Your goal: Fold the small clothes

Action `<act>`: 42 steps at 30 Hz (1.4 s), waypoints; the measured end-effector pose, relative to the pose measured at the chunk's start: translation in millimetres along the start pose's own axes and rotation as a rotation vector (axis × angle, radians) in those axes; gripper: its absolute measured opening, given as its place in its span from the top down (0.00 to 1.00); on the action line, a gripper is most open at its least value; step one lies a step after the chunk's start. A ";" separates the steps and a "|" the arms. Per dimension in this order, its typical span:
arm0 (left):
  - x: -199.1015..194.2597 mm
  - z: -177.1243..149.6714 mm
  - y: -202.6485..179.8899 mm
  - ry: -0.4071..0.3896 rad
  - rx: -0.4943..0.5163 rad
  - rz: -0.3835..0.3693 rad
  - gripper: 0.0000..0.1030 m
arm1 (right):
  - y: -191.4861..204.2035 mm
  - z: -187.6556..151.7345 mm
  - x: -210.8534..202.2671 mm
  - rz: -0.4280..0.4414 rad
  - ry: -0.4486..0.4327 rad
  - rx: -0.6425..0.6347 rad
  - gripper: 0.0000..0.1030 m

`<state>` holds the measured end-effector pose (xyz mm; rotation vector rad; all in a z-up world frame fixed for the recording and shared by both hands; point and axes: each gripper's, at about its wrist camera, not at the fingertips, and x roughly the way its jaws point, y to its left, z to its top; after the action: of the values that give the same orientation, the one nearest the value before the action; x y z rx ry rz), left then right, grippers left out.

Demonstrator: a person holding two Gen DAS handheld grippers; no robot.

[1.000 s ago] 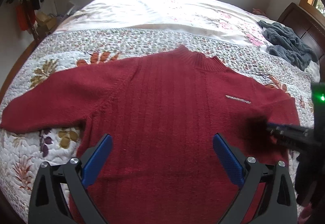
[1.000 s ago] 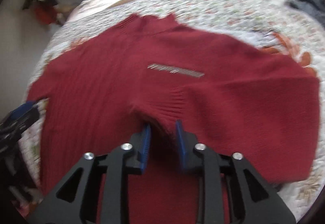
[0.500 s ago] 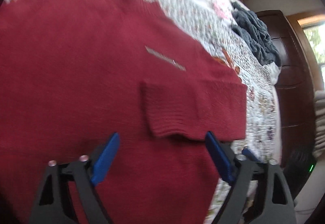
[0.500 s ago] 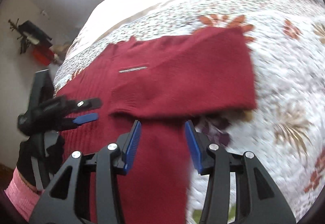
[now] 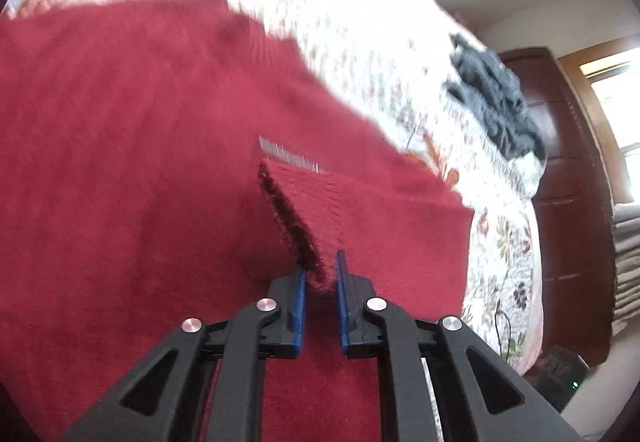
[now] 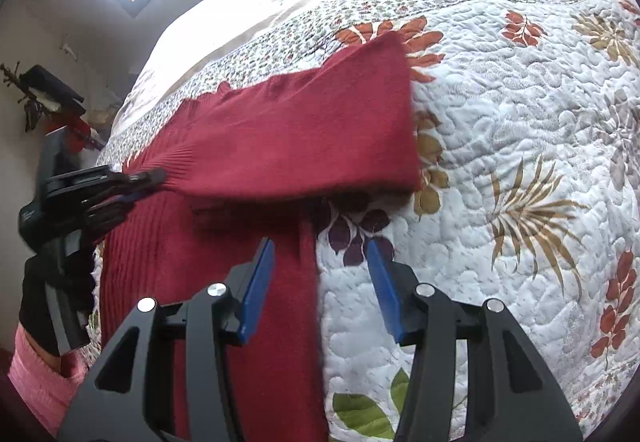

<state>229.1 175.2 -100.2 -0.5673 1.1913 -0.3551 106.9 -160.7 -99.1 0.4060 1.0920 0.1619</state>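
L wrist view: we see the red sweater [image 5: 140,161] flat on the quilted bedspread [image 5: 500,250], covering most of the frame.
L gripper [image 5: 321,284]: fingers nearly together, clamped on the ribbed cuff [image 5: 308,217] of the sleeve folded over the chest; cuff lifted off the body panel, just below the small silver label [image 5: 288,157].
Background: grey garment [image 5: 492,101] well apart, near the dark wood headboard [image 5: 568,181].
R wrist view: we see the folded sleeve [image 6: 304,137] lying across the sweater body, fold edge to the right, on the bedspread.
R gripper [image 6: 320,278]: fingers wide apart, holding nothing; it hovers over the sweater's side edge [image 6: 308,282], where knit meets quilt.
L gripper here [image 6: 148,175]: tip on the cuff; sleeve looks taut from cuff to fold.
Handling, our judgement: soft fuzzy knit, light, limp, prob. stretchy; it'll sag and drag if pulled by one point.
Grip pts: cuff ribbing and hem/side seam, since they are denser and less likely to slip; pinch shallow so only one layer is taken.
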 end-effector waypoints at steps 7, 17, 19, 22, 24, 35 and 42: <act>-59.8 36.8 44.5 -0.139 0.029 0.125 0.89 | 1.7 28.1 12.2 0.032 0.000 0.039 0.53; -81.1 49.7 117.2 -0.163 0.009 0.240 0.89 | 13.0 58.4 83.7 0.015 0.111 0.075 0.54; -67.2 48.1 129.1 -0.128 0.020 0.282 0.88 | 13.2 57.4 96.2 -0.036 0.131 0.064 0.54; -44.8 43.1 147.5 -0.079 0.029 0.342 0.83 | 11.8 54.6 103.3 -0.073 0.139 0.049 0.56; -39.9 40.7 156.0 -0.076 0.022 0.359 0.77 | 13.1 52.9 105.8 -0.090 0.143 0.027 0.56; -86.1 41.2 124.4 -0.187 0.084 0.323 0.63 | 50.2 65.7 64.0 -0.059 0.069 -0.046 0.53; -42.2 38.8 89.9 -0.099 0.155 0.284 0.58 | 96.1 67.2 88.7 -0.017 0.126 -0.117 0.52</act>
<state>248.1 279.6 -110.6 -0.2729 1.1199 -0.1723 213.8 -60.0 -107.8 0.2848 1.2029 0.2375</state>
